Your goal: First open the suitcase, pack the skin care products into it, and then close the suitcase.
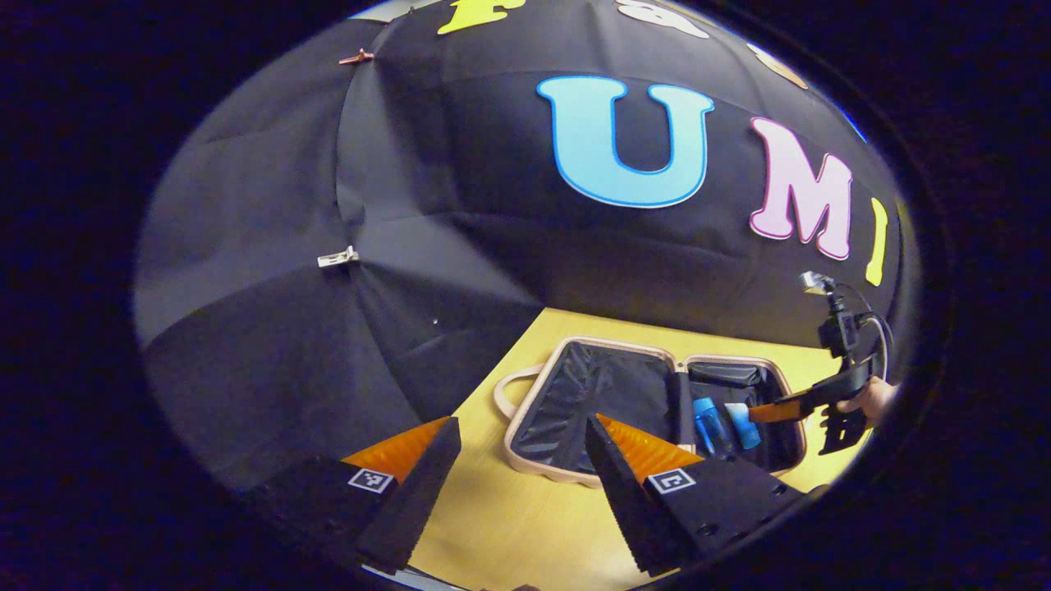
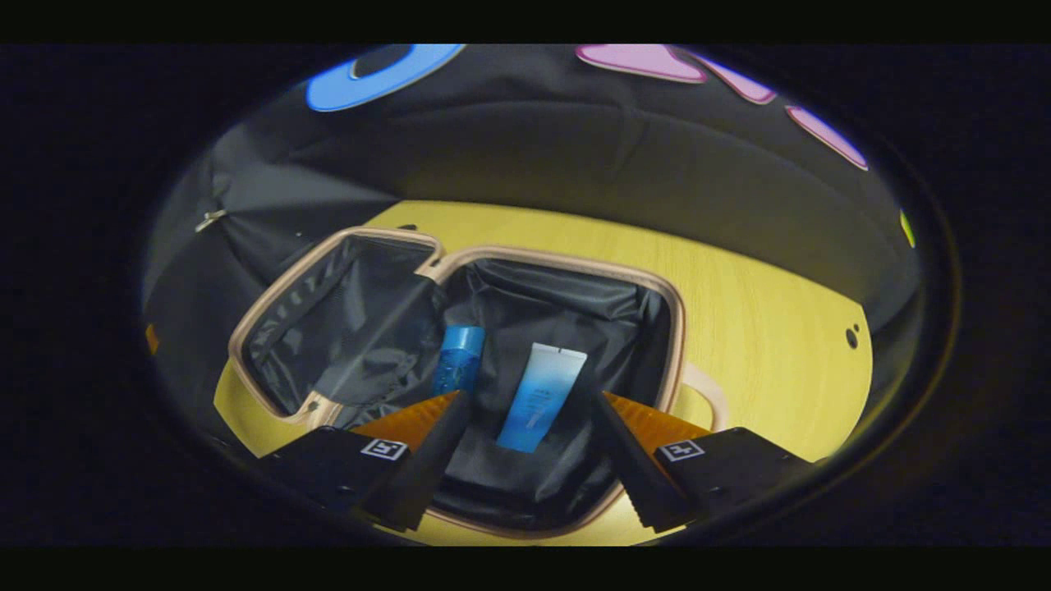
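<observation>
1. On the yellow wooden surface the suitcase lies fully open, both halves flat and lined in dark fabric.
2. Inside the half nearer the right gripper sit two skin care products: a blue bottle and a pale blue tube, side by side (the tube lying lengthwise, cap end toward the camera).
3. The other half holds nothing I can make out.
4. The right gripper hangs over the tube with its fingers apart, clamping nothing; whether a finger touches the tube I cannot tell.
5. The left gripper hovers over bare surface just beside the suitcase's handle, fingers wide apart and holding nothing.
</observation>
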### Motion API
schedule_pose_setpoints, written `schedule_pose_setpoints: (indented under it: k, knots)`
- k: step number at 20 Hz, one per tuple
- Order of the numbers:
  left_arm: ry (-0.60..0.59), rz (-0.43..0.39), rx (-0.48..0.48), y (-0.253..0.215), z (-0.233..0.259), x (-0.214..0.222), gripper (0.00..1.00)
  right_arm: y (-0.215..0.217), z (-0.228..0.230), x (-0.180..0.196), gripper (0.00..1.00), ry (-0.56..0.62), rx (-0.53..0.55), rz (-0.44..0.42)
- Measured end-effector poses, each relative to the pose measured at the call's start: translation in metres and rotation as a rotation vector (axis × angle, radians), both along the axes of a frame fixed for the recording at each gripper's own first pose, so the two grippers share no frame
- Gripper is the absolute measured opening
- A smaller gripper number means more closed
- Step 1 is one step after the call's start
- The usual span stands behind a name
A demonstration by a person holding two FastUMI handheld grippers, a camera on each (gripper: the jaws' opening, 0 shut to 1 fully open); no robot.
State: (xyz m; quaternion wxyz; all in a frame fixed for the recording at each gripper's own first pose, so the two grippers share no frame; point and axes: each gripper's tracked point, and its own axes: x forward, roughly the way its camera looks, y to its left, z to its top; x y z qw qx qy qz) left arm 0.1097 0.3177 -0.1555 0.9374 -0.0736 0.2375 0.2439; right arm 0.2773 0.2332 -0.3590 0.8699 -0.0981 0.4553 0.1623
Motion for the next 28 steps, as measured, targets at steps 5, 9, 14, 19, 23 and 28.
schedule_pose_setpoints:
  k: [5,9,14,19,23,28]
  knots:
    - [0.009,0.15,-0.141,0.076,-0.045,0.032,0.96,-0.017,0.038,-0.035,0.93,-0.083,0.034,0.106]
    - [-0.006,0.152,-0.274,0.112,-0.078,0.081,0.95,-0.054,0.07,-0.063,0.97,-0.185,0.068,0.075]
    - [0.02,0.127,-0.49,0.111,-0.122,0.134,0.94,-0.122,0.113,-0.081,0.97,-0.286,0.027,-0.029]
    - [0.078,0.193,-0.638,0.115,-0.168,0.15,0.8,-0.175,0.129,-0.112,0.96,-0.213,0.053,-0.178]
    - [0.05,0.181,-0.753,0.101,-0.172,0.158,0.69,-0.214,0.137,-0.122,0.98,-0.217,0.034,-0.258]
    - [0.03,0.191,-0.759,0.099,-0.171,0.161,0.19,-0.231,0.115,-0.135,0.98,-0.122,0.106,-0.379]
